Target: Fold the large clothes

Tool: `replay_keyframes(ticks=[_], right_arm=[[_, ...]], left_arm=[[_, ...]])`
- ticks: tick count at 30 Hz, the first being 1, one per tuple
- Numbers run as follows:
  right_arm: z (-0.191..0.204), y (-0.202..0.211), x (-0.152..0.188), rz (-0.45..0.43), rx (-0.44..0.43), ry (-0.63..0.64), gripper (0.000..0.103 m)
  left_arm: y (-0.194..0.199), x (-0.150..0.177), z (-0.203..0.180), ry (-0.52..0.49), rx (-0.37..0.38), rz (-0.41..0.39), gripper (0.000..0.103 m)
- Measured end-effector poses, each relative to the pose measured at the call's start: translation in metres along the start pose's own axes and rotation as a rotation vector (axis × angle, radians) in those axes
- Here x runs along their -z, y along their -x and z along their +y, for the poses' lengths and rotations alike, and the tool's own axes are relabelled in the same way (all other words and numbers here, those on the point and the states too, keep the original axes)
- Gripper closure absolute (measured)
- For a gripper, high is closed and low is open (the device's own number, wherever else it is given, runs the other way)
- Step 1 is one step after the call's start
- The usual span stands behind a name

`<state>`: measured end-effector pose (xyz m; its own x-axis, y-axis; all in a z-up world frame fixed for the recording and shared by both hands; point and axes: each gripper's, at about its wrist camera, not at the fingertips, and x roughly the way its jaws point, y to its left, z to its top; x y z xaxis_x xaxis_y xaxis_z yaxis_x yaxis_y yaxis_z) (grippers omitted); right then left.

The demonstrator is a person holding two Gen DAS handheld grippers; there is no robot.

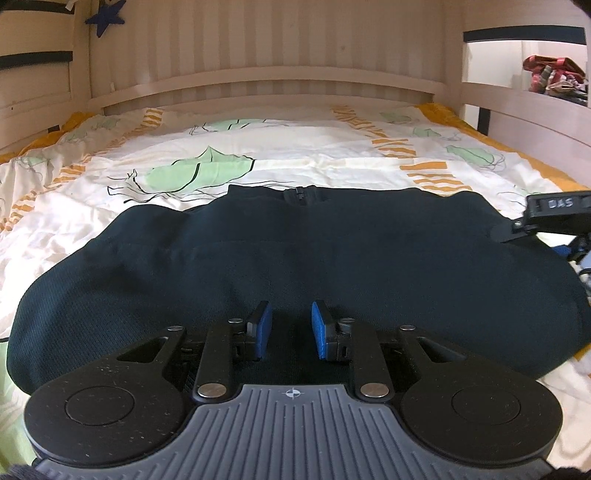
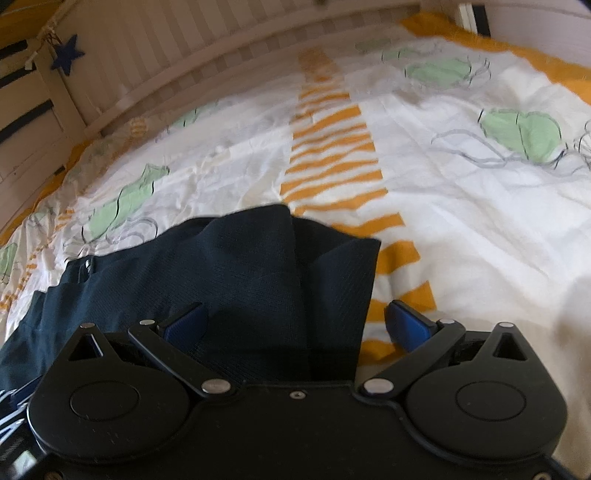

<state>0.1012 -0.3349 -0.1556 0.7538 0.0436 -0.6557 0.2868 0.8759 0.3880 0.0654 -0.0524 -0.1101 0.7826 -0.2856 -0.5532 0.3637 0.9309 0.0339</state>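
Observation:
A large dark navy garment point(image 1: 295, 251) with a zipper at its collar lies spread on the bed. My left gripper point(image 1: 291, 325) hovers over its near edge, jaws partly open with a narrow gap, holding nothing. My right gripper point(image 2: 295, 325) is wide open above the garment's right corner point(image 2: 266, 277), where the cloth is bunched in folds between the blue pads point(image 2: 406, 325). The right gripper's body shows at the right edge of the left wrist view point(image 1: 554, 210).
The bed has a white quilt point(image 2: 461, 221) with orange stripes and green leaf prints. A pale wooden headboard point(image 1: 258, 44) stands behind, with side rails. A blue star point(image 1: 105, 18) hangs at the left. Colourful items point(image 1: 554, 74) sit on a shelf at right.

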Motion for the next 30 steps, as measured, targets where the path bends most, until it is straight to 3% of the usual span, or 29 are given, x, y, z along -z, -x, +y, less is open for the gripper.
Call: replay_keyframes(ticks=[5, 10, 13, 18, 20, 22, 25, 30], right_arm=[[-0.003, 0.013, 0.000, 0.140, -0.072, -0.064, 0.001], [-0.015, 0.023, 0.009, 0.255, -0.203, -0.163, 0.001], [-0.027, 0.021, 0.013, 0.278, -0.303, -0.275, 0.000], [-0.039, 0.013, 0.017, 0.250, -0.385, -0.361, 0.002], [-0.040, 0.013, 0.017, 0.245, -0.378, -0.356, 0.016], [-0.041, 0.013, 0.018, 0.246, -0.351, -0.349, 0.048], [-0.043, 0.018, 0.020, 0.234, -0.371, -0.345, 0.057], [-0.032, 0.031, 0.014, 0.183, -0.369, -0.288, 0.063]], left_arm=[[-0.001, -0.001, 0.001, 0.014, 0.003, 0.005, 0.079], [-0.001, -0.001, 0.002, 0.032, 0.002, 0.009, 0.079], [-0.001, -0.002, 0.003, 0.038, 0.001, 0.011, 0.079], [-0.002, -0.005, 0.005, 0.035, 0.003, 0.020, 0.079], [-0.002, -0.006, 0.005, 0.038, 0.003, 0.024, 0.079], [-0.001, -0.008, 0.006, 0.046, 0.005, 0.029, 0.079], [0.007, -0.012, 0.007, 0.065, 0.007, 0.033, 0.080], [0.031, -0.013, 0.005, 0.081, 0.042, -0.012, 0.079]])
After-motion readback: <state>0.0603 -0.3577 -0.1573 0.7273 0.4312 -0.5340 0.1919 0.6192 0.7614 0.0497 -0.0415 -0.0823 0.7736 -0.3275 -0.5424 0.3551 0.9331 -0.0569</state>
